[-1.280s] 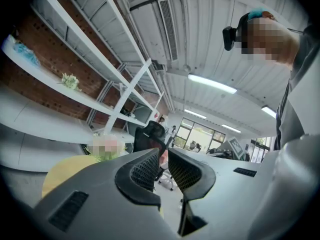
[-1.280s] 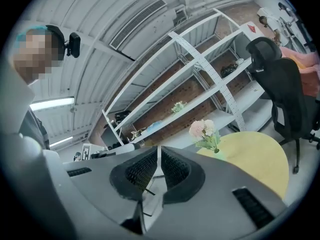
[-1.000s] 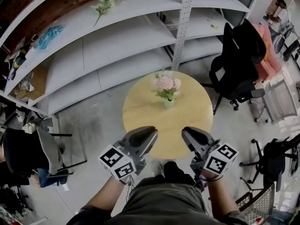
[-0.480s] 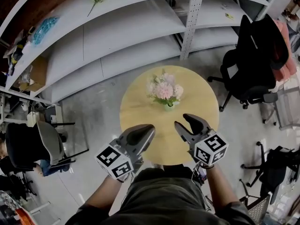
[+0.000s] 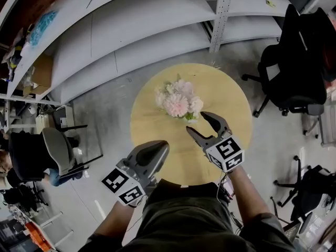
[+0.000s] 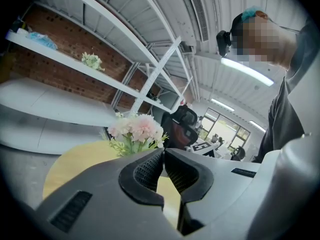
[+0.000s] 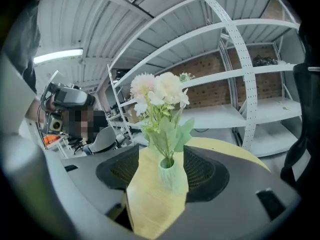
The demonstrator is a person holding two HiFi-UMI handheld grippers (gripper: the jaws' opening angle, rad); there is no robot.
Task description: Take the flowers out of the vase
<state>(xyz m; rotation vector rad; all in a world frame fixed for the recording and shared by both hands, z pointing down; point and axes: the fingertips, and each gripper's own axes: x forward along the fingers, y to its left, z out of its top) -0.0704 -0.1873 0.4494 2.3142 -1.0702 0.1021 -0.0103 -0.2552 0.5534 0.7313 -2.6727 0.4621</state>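
Observation:
A bunch of pale pink and white flowers (image 5: 177,103) stands in a small light-green vase (image 7: 172,176) on the round wooden table (image 5: 231,96). My right gripper (image 5: 197,123) hovers over the table just in front of the vase. Its jaws have just been opening and now stand open. In the right gripper view the vase shows in the gap between the pads (image 7: 207,171), untouched. My left gripper (image 5: 164,146) is shut and empty, lower left of the flowers, near the table's front edge. In the left gripper view the flowers (image 6: 137,129) rise beyond its closed fingertips (image 6: 150,166).
Grey curved shelving (image 5: 131,30) runs behind the table, with a white upright post (image 5: 223,9). A black office chair (image 5: 294,72) stands to the right and a grey chair (image 5: 55,151) to the left. Another flower sprig (image 6: 91,60) lies on a high shelf.
Both grippers have come forward and down toward the table. The right one has rolled, closed in on the vase and opened its jaws from shut. The left stays shut.

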